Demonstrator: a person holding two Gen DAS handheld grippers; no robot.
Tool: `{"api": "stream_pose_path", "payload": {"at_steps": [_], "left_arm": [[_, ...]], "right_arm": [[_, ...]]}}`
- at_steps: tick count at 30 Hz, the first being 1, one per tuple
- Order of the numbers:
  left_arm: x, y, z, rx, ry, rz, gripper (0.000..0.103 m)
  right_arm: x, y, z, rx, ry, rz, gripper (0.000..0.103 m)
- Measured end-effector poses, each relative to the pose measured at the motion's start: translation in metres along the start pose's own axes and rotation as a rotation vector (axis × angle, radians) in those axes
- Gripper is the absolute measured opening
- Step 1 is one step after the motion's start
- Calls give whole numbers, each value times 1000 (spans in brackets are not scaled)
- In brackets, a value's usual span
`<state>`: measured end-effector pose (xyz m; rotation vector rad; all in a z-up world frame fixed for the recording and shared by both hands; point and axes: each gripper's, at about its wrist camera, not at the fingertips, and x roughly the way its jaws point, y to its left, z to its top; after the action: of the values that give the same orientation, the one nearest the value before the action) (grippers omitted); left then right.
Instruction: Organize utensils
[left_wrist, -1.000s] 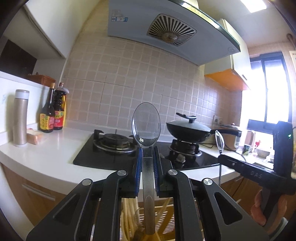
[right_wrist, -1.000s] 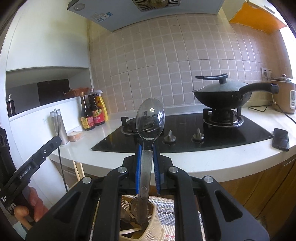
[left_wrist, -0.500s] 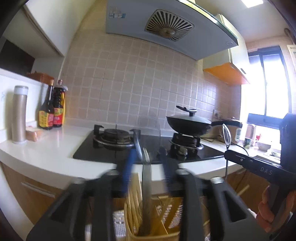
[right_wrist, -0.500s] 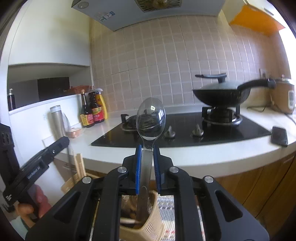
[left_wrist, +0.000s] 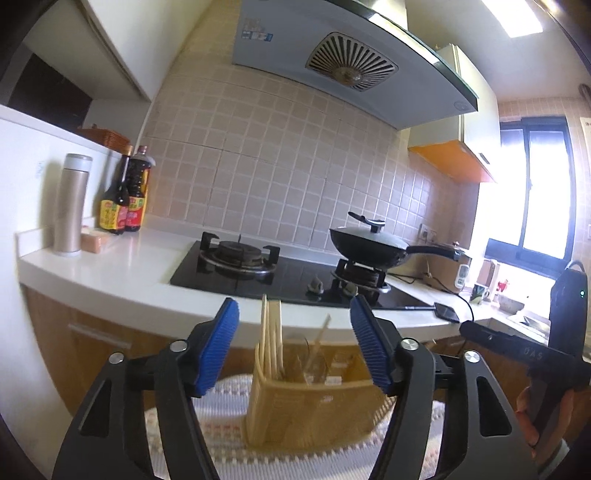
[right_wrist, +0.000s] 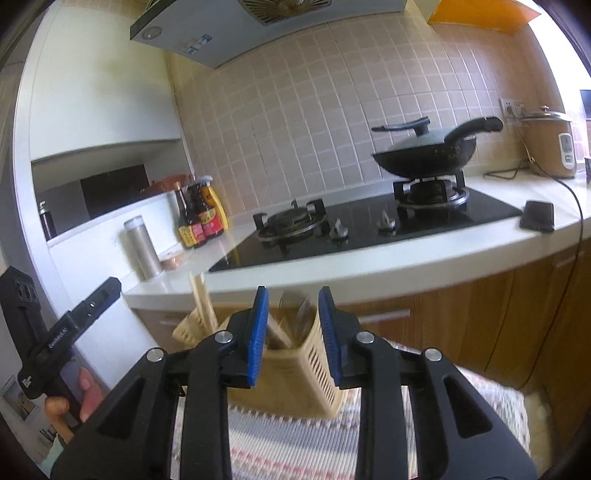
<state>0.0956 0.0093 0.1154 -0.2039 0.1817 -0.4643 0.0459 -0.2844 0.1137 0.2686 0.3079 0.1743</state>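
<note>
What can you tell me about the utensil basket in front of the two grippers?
The basket is a tall, pale yellow holder, plastic by the look of it, with slotted walls and dividers inside. It stands upright on a woven mat below the counter edge. A bundle of chopsticks rises from its left compartment in the left wrist view; blurred spoon shapes show in another. The left gripper and right gripper are both open, neither touching it.

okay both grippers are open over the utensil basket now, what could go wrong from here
1. The utensil basket sits on a woven mat, so a bump from the right gripper could tip it.
2. The left gripper could snag the upright chopsticks.
</note>
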Motion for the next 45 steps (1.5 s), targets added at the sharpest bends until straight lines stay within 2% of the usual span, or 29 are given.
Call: {"api": "stream_pose_path", "payload": {"at_steps": [10, 11, 12, 14, 16, 18, 20, 23, 28, 35, 39, 45], "left_arm": [[-57, -20, -39, 46, 30, 83, 93], [-61, -22, -43, 53, 32, 96, 94], [-65, -24, -49, 61, 31, 119, 95], [-70, -25, -59, 68, 31, 154, 95], [-71, -23, -72, 66, 38, 203, 95], [-67, -19, -86, 54, 50, 258, 95], [-64, -16, -95, 46, 58, 297, 95], [-62, -15, -108, 52, 41, 364, 95], [-64, -20, -111, 118, 8, 402, 95], [-64, -31, -112, 169, 30, 346, 95], [-68, -36, -113, 190, 7, 356, 95], [-64, -37, -114, 191, 29, 352, 95]], "right_arm": [[-21, 33, -52, -3, 86, 29, 27], [-22, 35, -57, -8, 91, 27, 34], [-24, 39, -63, -17, 94, 19, 48], [-29, 45, -76, -40, 74, -19, 64], [-31, 48, -85, -59, 56, -77, 68], [-31, 49, -96, -78, 33, -147, 77], [-32, 48, -105, -106, -8, -225, 80], [-31, 45, -113, -124, -48, -301, 81], [-34, 41, -121, -137, -97, -338, 81], [-41, 38, -118, -143, -130, -344, 81], [-45, 36, -116, -131, -135, -327, 81], [-51, 38, -116, -142, -151, -326, 85]]}}
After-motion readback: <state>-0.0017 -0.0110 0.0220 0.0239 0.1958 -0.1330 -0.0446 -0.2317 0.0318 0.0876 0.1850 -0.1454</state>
